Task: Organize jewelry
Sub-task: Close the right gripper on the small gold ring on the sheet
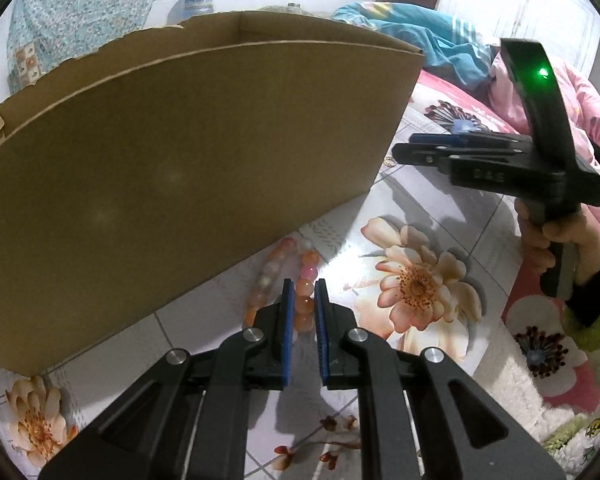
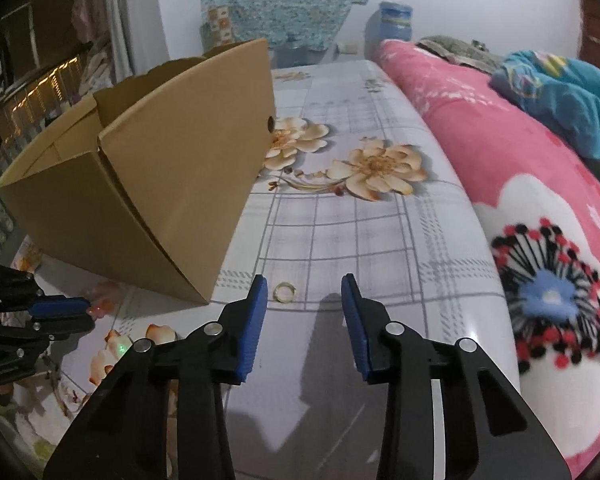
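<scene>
My left gripper grasps the bead bracelet between its jaws just beside the cardboard box on the flowered bench, while my right gripper hovers with jaws released, empty, over the gold ring.

Floral tablecloth (cardboard box, ring, blanket)
</scene>
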Tool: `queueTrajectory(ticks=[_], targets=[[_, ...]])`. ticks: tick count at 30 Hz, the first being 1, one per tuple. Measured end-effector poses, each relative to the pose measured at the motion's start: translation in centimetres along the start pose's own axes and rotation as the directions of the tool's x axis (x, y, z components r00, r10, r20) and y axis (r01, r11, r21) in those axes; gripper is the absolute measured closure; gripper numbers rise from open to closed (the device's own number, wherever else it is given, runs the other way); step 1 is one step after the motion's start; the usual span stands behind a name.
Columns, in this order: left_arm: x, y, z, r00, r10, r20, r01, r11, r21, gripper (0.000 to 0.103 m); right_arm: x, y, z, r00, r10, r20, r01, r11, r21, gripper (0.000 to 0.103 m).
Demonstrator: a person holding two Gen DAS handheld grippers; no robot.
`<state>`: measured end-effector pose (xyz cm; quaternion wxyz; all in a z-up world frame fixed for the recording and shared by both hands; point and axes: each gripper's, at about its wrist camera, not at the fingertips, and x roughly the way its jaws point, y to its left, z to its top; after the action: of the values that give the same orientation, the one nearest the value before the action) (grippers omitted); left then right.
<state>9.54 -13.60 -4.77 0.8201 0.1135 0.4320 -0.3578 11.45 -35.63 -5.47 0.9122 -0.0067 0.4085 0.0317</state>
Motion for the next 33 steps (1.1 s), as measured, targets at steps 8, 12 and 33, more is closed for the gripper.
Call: queueTrajectory(ticks=[8,12,33], targets=[[0.0,-0.1,0.0,1.0,-0.004,0.003,0.004,1.0,0.003,0.093,0.7,1.1,0.1,0.998,-0.036,-0.043,0.033,0.997,-0.064,0.072],[0.3,-0.4,0.3,1.0,0.0,0.004,0.0,1.0,0.005,0.093,0.5,0.7,0.4,0.997,-0.022,-0.071,0.02,1.0,-0.023,0.073],[0.0,0.2,-0.1,1.0,-0.018,0.025,0.018,1.0,-0.018,0.093,1.9,0.8,0.9,0.996,0.001,-0.085,-0.001,1.0,0.007,0.093]])
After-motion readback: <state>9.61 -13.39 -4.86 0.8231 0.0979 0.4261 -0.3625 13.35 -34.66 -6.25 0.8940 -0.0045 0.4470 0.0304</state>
